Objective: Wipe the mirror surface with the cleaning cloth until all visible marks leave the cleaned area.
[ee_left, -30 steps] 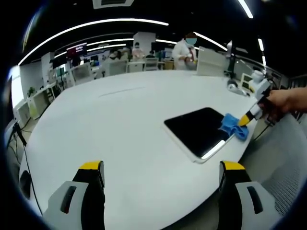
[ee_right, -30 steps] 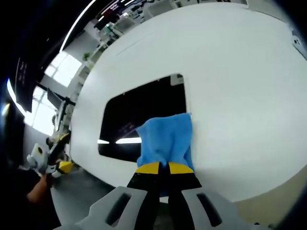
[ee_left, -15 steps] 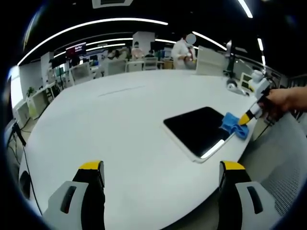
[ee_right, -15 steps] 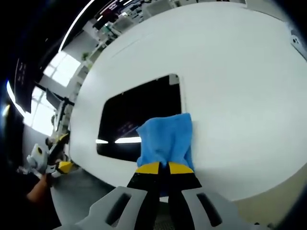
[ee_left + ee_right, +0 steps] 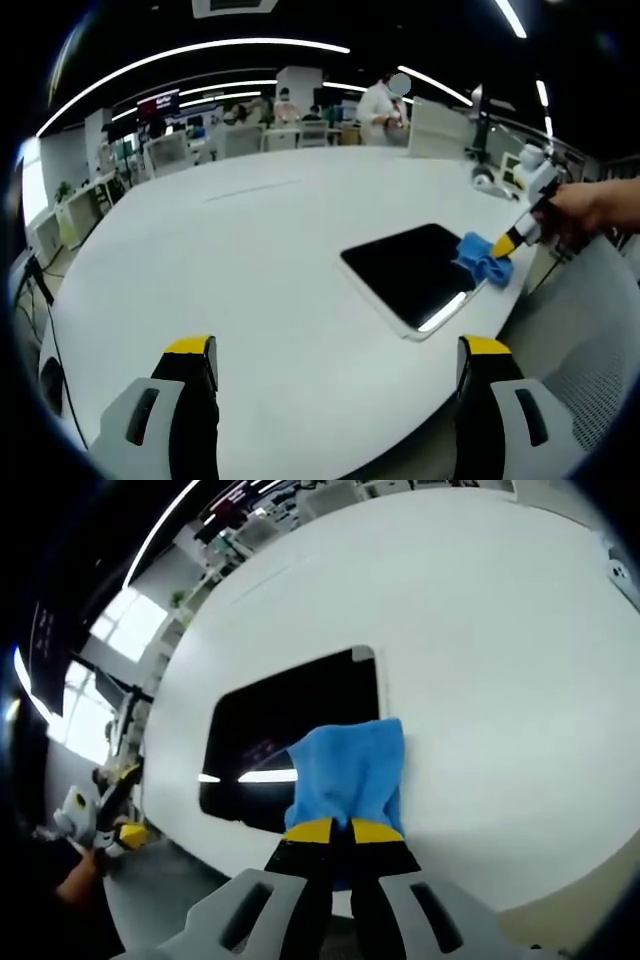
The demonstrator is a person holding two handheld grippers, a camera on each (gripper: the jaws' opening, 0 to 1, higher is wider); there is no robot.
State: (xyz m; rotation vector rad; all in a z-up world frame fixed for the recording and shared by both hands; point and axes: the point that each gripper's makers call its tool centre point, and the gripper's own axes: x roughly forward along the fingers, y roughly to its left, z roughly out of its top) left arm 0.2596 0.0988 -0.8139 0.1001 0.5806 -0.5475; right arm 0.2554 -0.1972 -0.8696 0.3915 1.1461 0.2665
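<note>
One blue cloth (image 5: 347, 773) pinched in right hand-held gripper (image 5: 331, 831), overlapping mirror (image 5: 290, 720) edge

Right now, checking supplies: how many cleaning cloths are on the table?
1: the blue cleaning cloth, clamped in the right gripper, lies on the mirror's near corner. None elsewhere on the table.

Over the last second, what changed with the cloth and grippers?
The right gripper, still shut on the blue cloth, slid it a little along the mirror's edge; in the left gripper view the cloth sits slightly farther up than before. Nothing was grabbed or released. The mirror stays flat on the white table, and the left gripper stays open and off the work.
</note>
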